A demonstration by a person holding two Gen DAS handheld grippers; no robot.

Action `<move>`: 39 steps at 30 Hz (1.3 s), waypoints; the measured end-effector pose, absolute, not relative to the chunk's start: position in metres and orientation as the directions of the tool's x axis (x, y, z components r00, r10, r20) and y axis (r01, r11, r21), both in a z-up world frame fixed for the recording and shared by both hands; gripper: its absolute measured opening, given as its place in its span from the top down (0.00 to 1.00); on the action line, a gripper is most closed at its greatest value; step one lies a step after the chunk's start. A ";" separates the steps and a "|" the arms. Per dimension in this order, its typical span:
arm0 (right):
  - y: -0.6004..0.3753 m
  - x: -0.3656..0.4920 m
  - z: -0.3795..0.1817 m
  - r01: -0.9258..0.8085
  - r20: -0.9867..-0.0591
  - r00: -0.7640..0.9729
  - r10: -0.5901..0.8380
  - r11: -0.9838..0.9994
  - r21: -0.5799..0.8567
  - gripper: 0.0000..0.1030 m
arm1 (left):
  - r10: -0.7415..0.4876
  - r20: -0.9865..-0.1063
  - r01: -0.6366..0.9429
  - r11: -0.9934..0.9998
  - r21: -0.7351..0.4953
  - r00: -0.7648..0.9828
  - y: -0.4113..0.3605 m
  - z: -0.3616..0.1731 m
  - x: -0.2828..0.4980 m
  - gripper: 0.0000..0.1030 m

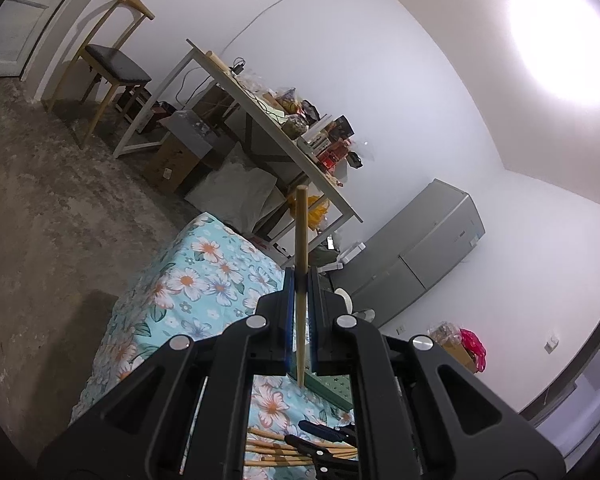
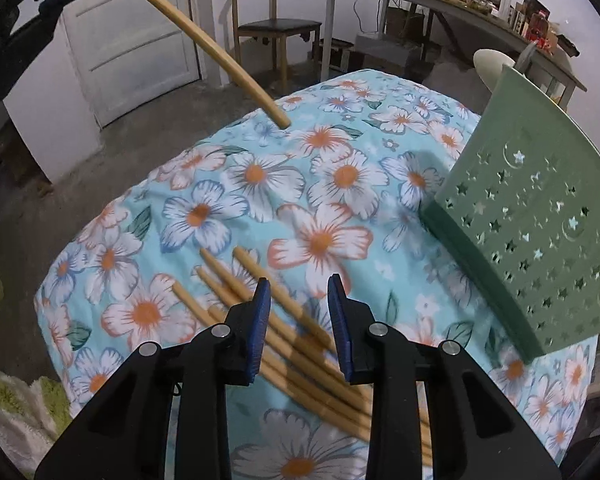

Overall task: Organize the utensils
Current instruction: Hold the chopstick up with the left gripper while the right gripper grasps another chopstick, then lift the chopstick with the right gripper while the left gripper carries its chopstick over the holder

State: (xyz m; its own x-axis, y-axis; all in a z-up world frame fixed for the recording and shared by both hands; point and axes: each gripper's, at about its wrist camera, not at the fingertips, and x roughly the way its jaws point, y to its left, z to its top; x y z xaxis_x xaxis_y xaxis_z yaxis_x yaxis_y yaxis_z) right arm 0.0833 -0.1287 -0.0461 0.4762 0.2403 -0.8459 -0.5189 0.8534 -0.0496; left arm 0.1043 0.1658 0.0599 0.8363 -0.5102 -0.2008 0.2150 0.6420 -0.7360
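No legible writing on holder (image 2: 540, 216)

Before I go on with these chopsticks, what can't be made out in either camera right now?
- Right wrist view: how many chopsticks in the pile; the right hand-held gripper covers their near ends, and they blur.
- Right wrist view: inside of the green holder; only its perforated wall shows, the rest cut by the frame edge.
- Left wrist view: lower tip of the held chopstick is behind the left hand-held gripper.
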 end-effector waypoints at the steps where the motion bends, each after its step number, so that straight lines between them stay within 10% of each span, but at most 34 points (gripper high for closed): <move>1: -0.127 0.084 -0.048 -0.527 -0.852 0.467 0.238 0.848 -0.052 0.72 | -0.511 -0.203 0.213 0.640 -0.738 0.835 0.166 0.059 0.105 0.96; 39: -0.168 0.062 0.008 -0.400 -0.695 0.672 0.256 0.915 -0.049 0.87 | -0.472 -0.168 0.213 0.651 -0.729 0.865 0.166 0.067 0.100 0.96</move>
State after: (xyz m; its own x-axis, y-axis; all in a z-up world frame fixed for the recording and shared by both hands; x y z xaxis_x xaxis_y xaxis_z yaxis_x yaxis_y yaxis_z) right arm 0.0622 -0.1676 0.0075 0.6716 0.2562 -0.6952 -0.3997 0.9154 -0.0487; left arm 0.0995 0.1661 0.0672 0.8654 -0.4720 -0.1681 0.2133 0.6507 -0.7287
